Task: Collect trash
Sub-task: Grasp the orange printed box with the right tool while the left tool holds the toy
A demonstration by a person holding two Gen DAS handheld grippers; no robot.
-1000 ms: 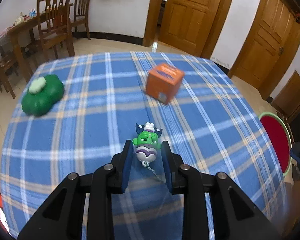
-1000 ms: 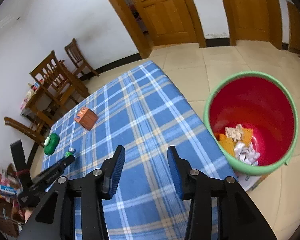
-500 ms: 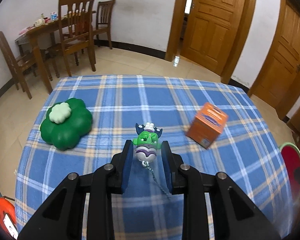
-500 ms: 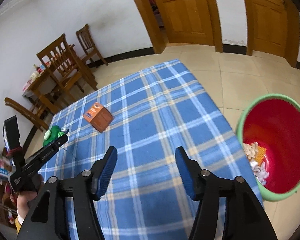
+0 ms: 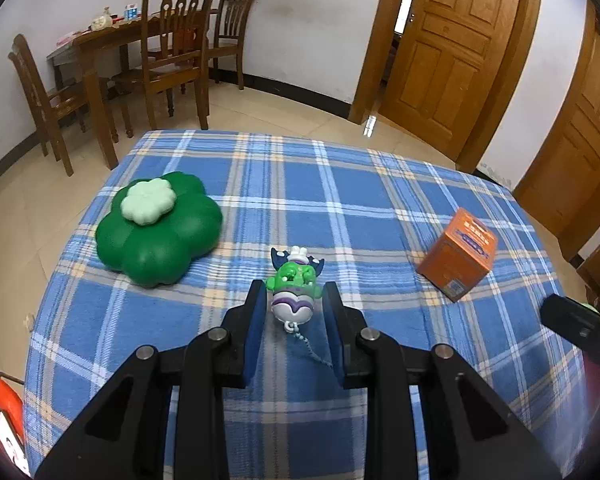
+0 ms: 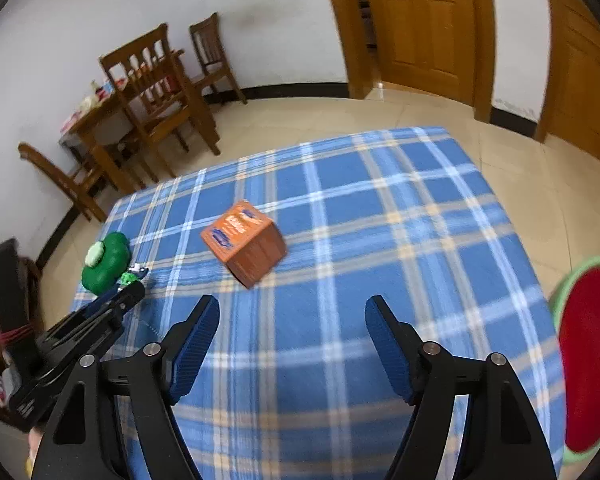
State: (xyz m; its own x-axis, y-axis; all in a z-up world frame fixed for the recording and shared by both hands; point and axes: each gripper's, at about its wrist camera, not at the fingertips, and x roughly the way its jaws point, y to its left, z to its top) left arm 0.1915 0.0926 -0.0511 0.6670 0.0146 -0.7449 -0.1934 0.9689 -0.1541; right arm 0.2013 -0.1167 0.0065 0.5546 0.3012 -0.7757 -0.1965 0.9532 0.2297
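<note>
Swung from the bin at frame right, the gaping right tool (image 6: 292, 336) is now aimed at the orange box (image 6: 244, 242), probably the next trash, while a small toy (image 5: 296, 292) is kept clenched in the left tool (image 5: 294, 304).

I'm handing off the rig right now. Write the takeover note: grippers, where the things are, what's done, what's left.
Left gripper: shut on the toy, a small green and purple figure with a bead chain, held above the tablecloth.
Right gripper: open, empty, aimed over the cloth toward the orange box.
Green clover: on the cloth, left of the toy.
Bin: on the floor, off the table's right edge; its contents are out of view now.
Done: toy grasped.
Left: carry the toy to the bin if it counts as trash; the box is likely the right gripper's next pick.
</note>
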